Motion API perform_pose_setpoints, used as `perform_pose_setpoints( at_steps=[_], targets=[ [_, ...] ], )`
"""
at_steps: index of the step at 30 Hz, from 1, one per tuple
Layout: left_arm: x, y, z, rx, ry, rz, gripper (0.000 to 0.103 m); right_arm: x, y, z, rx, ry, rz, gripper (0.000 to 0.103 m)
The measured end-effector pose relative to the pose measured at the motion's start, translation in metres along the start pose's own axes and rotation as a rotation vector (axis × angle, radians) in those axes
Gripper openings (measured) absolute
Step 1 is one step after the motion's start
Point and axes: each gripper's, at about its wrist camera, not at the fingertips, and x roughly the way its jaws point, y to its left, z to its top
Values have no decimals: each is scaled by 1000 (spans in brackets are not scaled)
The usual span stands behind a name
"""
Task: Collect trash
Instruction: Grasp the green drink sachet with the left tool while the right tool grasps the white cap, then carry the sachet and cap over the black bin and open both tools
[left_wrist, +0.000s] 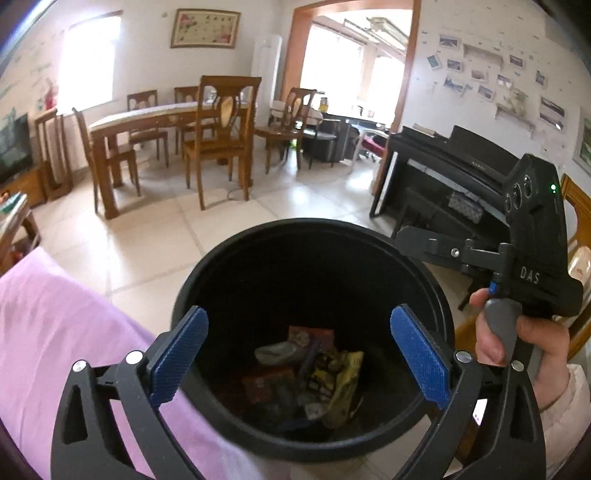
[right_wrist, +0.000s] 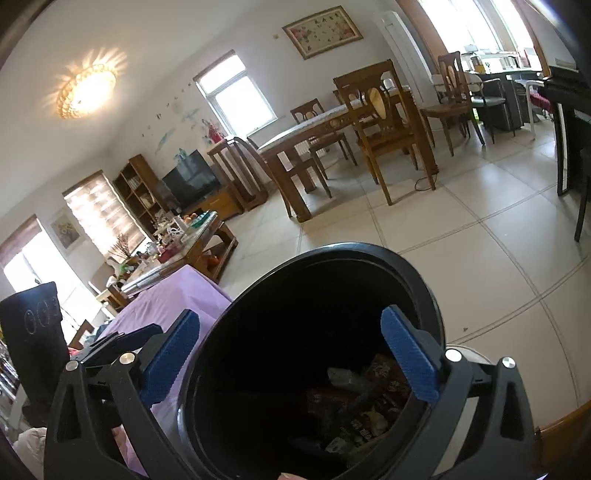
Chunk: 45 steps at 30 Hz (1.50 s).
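Both grippers, the left gripper (left_wrist: 299, 350) and the right gripper (right_wrist: 291, 354), hang with jaws wide apart and empty over the black round bin (left_wrist: 221, 258) beside the purple cloth (left_wrist: 55, 332). Crumpled wrappers (left_wrist: 332, 373) lie at its bottom. Only the left view shows the hand (left_wrist: 517, 343).

1. Black bin (left_wrist: 258, 258): inside wall in deep shadow; its base hidden below the rim; the near rim is cut by the bottom edge in the right wrist view.
2. Trash (left_wrist: 314, 373) at bin bottom: crumpled wrappers, print unreadable.
3. Purple cloth (left_wrist: 55, 332): what it covers is hidden.
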Motion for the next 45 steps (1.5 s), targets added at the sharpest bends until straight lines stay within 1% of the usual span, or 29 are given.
perform_pose_setpoints(
  at_steps=[5, 10, 13, 14, 17, 19, 22, 25, 29, 30, 31, 32, 33, 34, 36, 37, 38, 39, 41, 43, 45],
  targets=[
    [-35, 13, -10, -61, -3, 0, 98, -1, 13, -4, -14, 17, 2, 98],
    [-90, 35, -31, -106, -24, 27, 98, 8, 39, -11, -60, 71, 25, 98],
    [-130, 52, -48, -109, -37, 71, 98, 18, 68, -22, -115, 119, 55, 98],
    [-148, 61, -57, -102, -35, 95, 98, 22, 80, -26, -138, 137, 69, 98],
    [-184, 78, -80, -78, -26, 145, 98, 36, 116, -41, -210, 198, 114, 98],
    [-208, 89, -99, -46, 1, 195, 98, 45, 139, -53, -259, 239, 142, 98],
    [-232, 101, -127, 17, 60, 260, 98, 59, 174, -75, -338, 306, 183, 98],
    [-245, 112, -154, 61, 130, 289, 98, 71, 205, -94, -401, 363, 219, 98],
    [-246, 129, -178, 71, 214, 323, 98, 85, 239, -115, -474, 419, 248, 98],
    [-246, 132, -182, 64, 224, 325, 98, 89, 249, -121, -502, 437, 242, 96],
    [-245, 138, -187, 50, 234, 319, 98, 91, 257, -127, -529, 451, 229, 88],
    [-246, 141, -190, 46, 241, 315, 93, 95, 264, -131, -558, 469, 220, 83],
    [-245, 147, -192, 30, 252, 301, 85, 98, 270, -136, -584, 487, 214, 76],
    [-242, 151, -192, 16, 259, 292, 82, 101, 277, -141, -607, 500, 209, 73],
    [-241, 162, -197, -33, 274, 269, 70, 106, 284, -147, -638, 515, 196, 70],
    [-238, 163, -196, -45, 279, 263, 67, 108, 287, -149, -651, 523, 187, 65],
    [-240, 167, -197, -60, 272, 254, 59, 109, 286, -150, -662, 533, 179, 63],
    [-240, 170, -195, -71, 268, 238, 46, 111, 288, -152, -670, 537, 169, 62],
    [-240, 176, -192, -89, 261, 232, 43, 112, 290, -152, -687, 528, 158, 57],
    [-240, 180, -191, -108, 254, 221, 42, 112, 292, -152, -704, 520, 147, 42],
    [-240, 183, -191, -126, 248, 212, 40, 113, 293, -154, -719, 512, 135, 35]
  ],
)
